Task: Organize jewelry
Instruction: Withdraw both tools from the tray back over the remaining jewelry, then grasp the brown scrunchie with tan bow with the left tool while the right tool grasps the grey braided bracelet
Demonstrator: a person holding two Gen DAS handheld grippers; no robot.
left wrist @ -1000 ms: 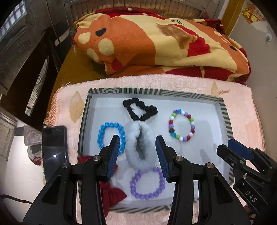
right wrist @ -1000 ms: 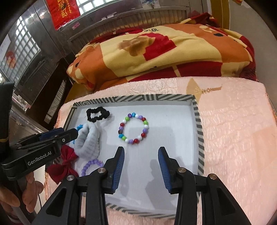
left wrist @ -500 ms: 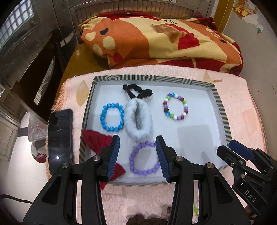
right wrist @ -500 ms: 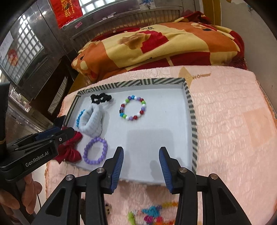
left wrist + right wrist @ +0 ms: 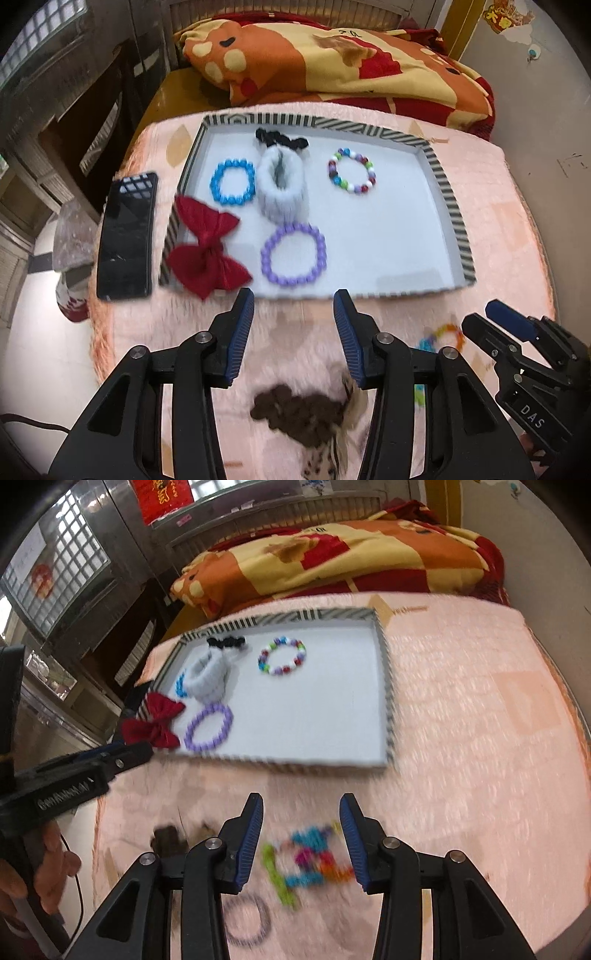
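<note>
A white tray with a striped rim (image 5: 439, 173) (image 5: 384, 664) lies on the pink mat. In it are a blue bead bracelet (image 5: 232, 182), a white fluffy scrunchie (image 5: 282, 188), a black scrunchie (image 5: 280, 138), a multicoloured bead bracelet (image 5: 352, 171) (image 5: 282, 655) and a purple bead bracelet (image 5: 293, 254) (image 5: 208, 726). A red bow (image 5: 205, 248) (image 5: 153, 722) lies over the tray's left rim. My left gripper (image 5: 293, 336) is open and empty, above a brown scrunchie (image 5: 299, 410) in front of the tray. My right gripper (image 5: 301, 843) is open and empty, above a colourful bead tangle (image 5: 306, 860) and a grey hair tie (image 5: 245, 919).
A black phone (image 5: 127, 230) lies left of the tray on the mat. A folded orange and red blanket (image 5: 332, 62) lies behind the tray. The pink mat (image 5: 480, 738) stretches to the right of the tray. A dark cabinet (image 5: 74, 92) stands at the left.
Both grippers have pulled back from over the tray toward the near side of the mat. The loose pieces in front of the tray have come into view. Both stay open.
</note>
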